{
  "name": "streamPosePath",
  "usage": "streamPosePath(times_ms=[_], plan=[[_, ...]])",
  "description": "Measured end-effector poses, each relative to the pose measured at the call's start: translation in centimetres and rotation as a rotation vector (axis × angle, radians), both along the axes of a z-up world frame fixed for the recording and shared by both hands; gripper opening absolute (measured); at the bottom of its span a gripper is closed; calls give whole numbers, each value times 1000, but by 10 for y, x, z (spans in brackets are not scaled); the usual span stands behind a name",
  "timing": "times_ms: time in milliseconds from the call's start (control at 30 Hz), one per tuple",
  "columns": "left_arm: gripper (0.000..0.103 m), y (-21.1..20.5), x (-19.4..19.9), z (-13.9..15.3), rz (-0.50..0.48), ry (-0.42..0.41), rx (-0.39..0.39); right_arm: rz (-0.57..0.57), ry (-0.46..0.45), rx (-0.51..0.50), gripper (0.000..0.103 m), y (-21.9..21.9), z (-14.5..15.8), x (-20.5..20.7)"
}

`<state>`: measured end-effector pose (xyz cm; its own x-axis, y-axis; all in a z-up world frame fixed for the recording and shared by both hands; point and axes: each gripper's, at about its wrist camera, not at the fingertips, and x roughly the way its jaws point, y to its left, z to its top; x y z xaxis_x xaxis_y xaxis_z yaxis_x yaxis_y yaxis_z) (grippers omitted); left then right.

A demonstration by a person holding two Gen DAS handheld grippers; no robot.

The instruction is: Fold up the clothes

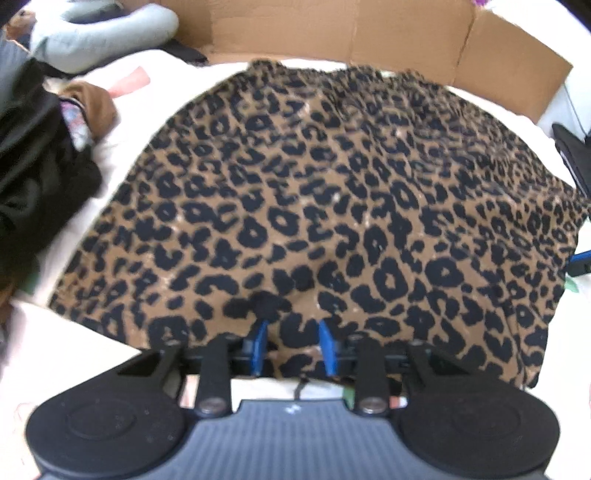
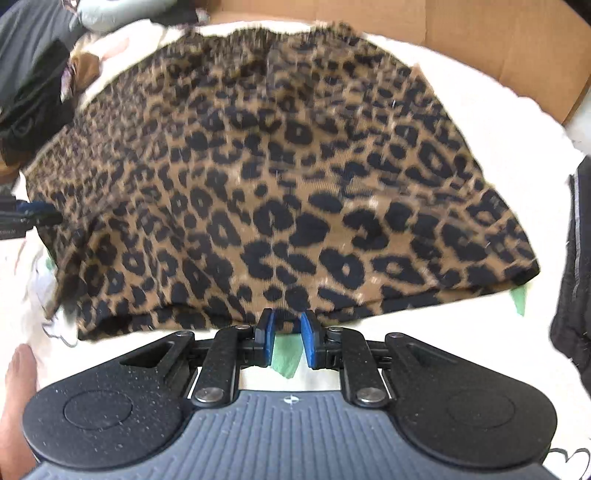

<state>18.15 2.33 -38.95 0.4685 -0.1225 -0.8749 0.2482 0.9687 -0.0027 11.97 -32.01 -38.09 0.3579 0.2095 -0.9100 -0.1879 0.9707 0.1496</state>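
A leopard-print garment (image 1: 332, 206) (image 2: 280, 177) lies spread flat on a white sheet (image 1: 110, 177). My left gripper (image 1: 293, 332) is at its near hem. The cloth lies between the two blue fingers (image 1: 260, 341) and covers their tips, but the gap stays wide and the inner pad faces show bare. My right gripper (image 2: 287, 325) is at the other near hem, its blue fingertips (image 2: 308, 332) close together with the hem's edge pinched between them. Green tape (image 2: 286, 358) shows on the sheet behind the tips.
A cardboard wall (image 1: 388, 33) stands behind the garment. Dark clothes (image 1: 33, 162) and a grey cushion (image 1: 107, 33) are heaped at the far left. A black item (image 2: 576, 266) lies at the right. Bare skin of a person (image 2: 16, 398) shows at the lower left.
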Motion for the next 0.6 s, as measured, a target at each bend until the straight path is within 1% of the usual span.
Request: streamPosePath(times_ms=[100,200,300,467,567,600], plan=[[32,5,5,12,15,-51,-14,11,-83,14,22,-2,17,2],[33,2,18,14,19,-81,-15,9,-163,-9,22,-6,28,15],[33,-3,31,11,20,-97,-6,6,-183,-19,22,-6,23,30],[36,-21,43,2,-6,-112,-21,34,-212,-35,22,6,11,47],[38,-31,46,-8,-35,-92,-22,52,-219,-41,22,17,4,55],[38,-34,46,-11,-45,-79,-20,71,-206,-59,22,23,-2,57]])
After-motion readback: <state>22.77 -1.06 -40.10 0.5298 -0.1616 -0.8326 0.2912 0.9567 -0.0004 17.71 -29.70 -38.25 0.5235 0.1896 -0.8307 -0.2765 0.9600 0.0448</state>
